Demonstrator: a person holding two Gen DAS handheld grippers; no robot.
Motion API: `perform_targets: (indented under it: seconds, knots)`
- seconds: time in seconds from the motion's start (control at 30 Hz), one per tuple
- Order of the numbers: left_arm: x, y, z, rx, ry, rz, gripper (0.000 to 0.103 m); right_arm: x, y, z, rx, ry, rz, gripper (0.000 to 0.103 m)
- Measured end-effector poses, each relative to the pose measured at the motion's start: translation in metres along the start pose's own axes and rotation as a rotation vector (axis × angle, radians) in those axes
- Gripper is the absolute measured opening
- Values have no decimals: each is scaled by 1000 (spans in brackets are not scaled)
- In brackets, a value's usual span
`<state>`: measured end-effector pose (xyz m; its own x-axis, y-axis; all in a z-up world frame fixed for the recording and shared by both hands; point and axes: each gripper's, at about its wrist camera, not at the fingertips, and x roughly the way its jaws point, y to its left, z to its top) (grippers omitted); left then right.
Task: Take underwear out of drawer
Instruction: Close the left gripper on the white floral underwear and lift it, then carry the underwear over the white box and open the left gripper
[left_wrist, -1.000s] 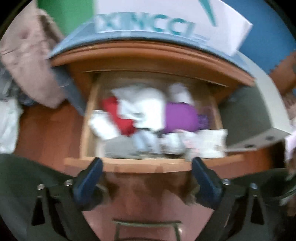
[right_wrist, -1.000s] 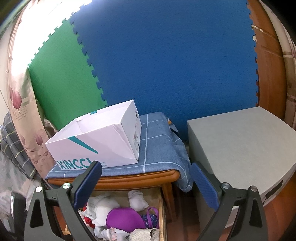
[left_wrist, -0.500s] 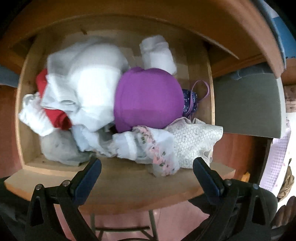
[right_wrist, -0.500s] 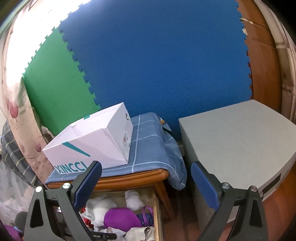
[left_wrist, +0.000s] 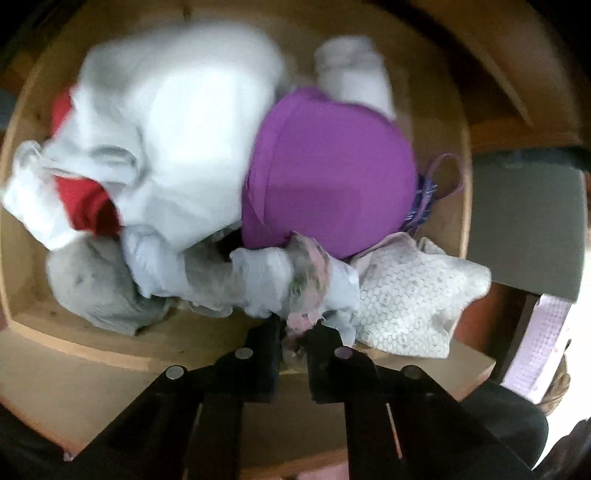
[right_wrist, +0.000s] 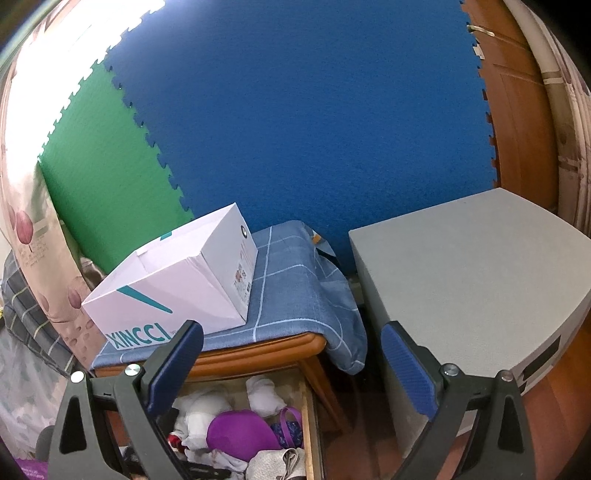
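Note:
The open wooden drawer (left_wrist: 92, 354) holds a heap of underwear: a purple piece (left_wrist: 332, 173), white pieces (left_wrist: 173, 133), a red one (left_wrist: 85, 199), a grey one (left_wrist: 92, 288) and a patterned white one (left_wrist: 410, 295). My left gripper (left_wrist: 297, 339) is down at the drawer's front and shut on a floral pink-and-white piece (left_wrist: 306, 288). My right gripper (right_wrist: 291, 365) is open and empty, held above the drawer (right_wrist: 308, 424), where the purple piece (right_wrist: 240, 434) shows.
A white XINCCI box (right_wrist: 177, 291) sits on a blue checked cloth (right_wrist: 291, 280) on the wooden stand over the drawer. A grey cabinet (right_wrist: 469, 273) stands to the right. Blue and green foam mats (right_wrist: 295, 122) cover the wall behind.
My left gripper has moved down into the drawer and closed from wide open onto the floral piece at the front. The right gripper has barely moved and stays open.

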<state>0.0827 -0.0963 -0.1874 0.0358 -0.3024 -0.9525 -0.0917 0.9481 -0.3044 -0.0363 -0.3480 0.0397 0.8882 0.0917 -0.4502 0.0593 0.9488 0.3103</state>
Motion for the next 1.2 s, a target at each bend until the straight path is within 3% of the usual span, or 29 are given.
perform_targets:
  seconds: [0.2, 0.37, 0.53, 0.9, 1.1, 1.2]
  knots:
    - [-55, -18, -35, 96, -185, -61, 9, 2, -1, -1, 9, 6, -8, 99]
    - [-102, -23, -60, 153, -288, -87, 9, 6, 6, -5, -17, 33, -3, 99]
    - [-168, -6, -55, 190, -363, -106, 9, 9, 12, -8, -50, 51, -2, 99]
    - [-290, -25, -33, 248, -568, -142, 9, 15, 16, -10, -62, 75, -1, 99]
    - [-346, -47, 12, 294, -716, -47, 9, 16, 18, -11, -66, 86, 6, 99]
    - [-358, -59, 55, 291, -720, 14, 9, 17, 20, -12, -70, 89, 11, 99]
